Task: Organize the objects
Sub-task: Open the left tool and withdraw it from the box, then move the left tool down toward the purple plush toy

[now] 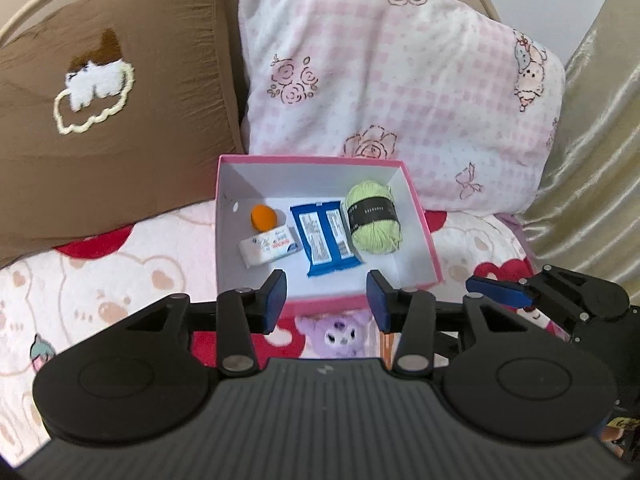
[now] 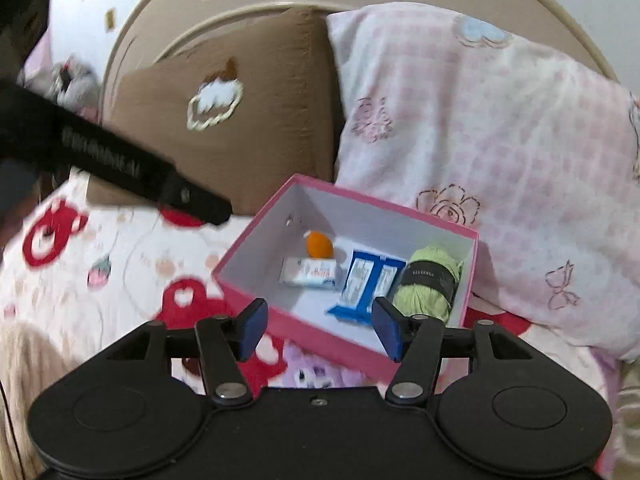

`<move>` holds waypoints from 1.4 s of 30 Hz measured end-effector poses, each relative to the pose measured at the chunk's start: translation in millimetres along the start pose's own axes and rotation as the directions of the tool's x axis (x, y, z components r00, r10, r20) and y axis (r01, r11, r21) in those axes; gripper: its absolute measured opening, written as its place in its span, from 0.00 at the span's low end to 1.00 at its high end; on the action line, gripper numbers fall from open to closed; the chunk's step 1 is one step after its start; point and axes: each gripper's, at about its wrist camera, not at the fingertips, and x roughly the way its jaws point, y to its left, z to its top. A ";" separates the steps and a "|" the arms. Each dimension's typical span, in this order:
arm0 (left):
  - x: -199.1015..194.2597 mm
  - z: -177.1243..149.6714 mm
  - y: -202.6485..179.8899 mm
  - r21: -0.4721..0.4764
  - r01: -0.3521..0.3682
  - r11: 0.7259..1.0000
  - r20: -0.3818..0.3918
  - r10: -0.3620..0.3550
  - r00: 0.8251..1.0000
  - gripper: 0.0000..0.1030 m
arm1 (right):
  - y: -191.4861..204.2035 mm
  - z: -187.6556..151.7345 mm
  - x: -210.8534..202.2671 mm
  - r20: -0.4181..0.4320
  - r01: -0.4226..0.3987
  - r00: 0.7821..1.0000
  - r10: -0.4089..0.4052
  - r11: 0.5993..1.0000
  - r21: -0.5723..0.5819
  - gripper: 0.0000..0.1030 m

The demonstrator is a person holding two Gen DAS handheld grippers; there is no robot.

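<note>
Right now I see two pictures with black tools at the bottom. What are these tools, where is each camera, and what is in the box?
A person holds two handheld grippers; each carries a camera looking along its fingers. One picture comes from the left gripper, the other from the right gripper. Both are open and hold nothing. On the bed lies a pink box containing an orange ball, a white tissue pack, a blue packet and green yarn. Behind it lean a brown pillow and a pink pillow.

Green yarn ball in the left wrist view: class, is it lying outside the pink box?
No, the green yarn ball lies inside the pink box, against its right wall beside the blue packet.
</note>
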 end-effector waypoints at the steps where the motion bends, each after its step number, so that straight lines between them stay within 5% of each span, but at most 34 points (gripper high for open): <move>1: -6.5 -3.6 0.1 -0.001 0.010 1.000 -0.006 -0.010 1.000 0.44 | 3.5 -2.9 -6.0 -0.004 0.001 1.000 -0.002 1.000 -0.015 0.61; 11: -38.1 -43.8 3.8 -0.012 0.074 0.997 -0.074 -0.075 0.994 0.58 | 14.6 -29.8 -48.3 -0.024 0.035 0.999 -0.036 0.998 -0.046 0.86; 20: -42.5 -74.8 13.6 -0.006 0.071 0.997 -0.146 -0.071 0.987 0.66 | 17.8 -53.5 -56.6 -0.063 0.038 0.997 -0.040 0.999 -0.031 0.88; 30: -32.2 -100.4 17.9 -0.011 0.061 0.998 -0.208 -0.062 0.976 0.93 | 30.0 -66.1 -66.8 -0.061 -0.005 0.998 0.002 0.999 -0.044 0.92; 35: -10.9 -115.0 13.3 0.077 -0.077 0.994 -0.269 0.095 0.958 0.94 | 35.5 -75.1 -56.8 -0.095 -0.026 0.995 0.021 0.998 -0.050 0.93; 42: 13.1 -125.9 17.5 0.066 -0.074 0.995 -0.278 0.089 0.956 0.94 | 38.1 -86.5 -33.2 -0.160 -0.092 0.983 0.084 0.995 -0.040 0.93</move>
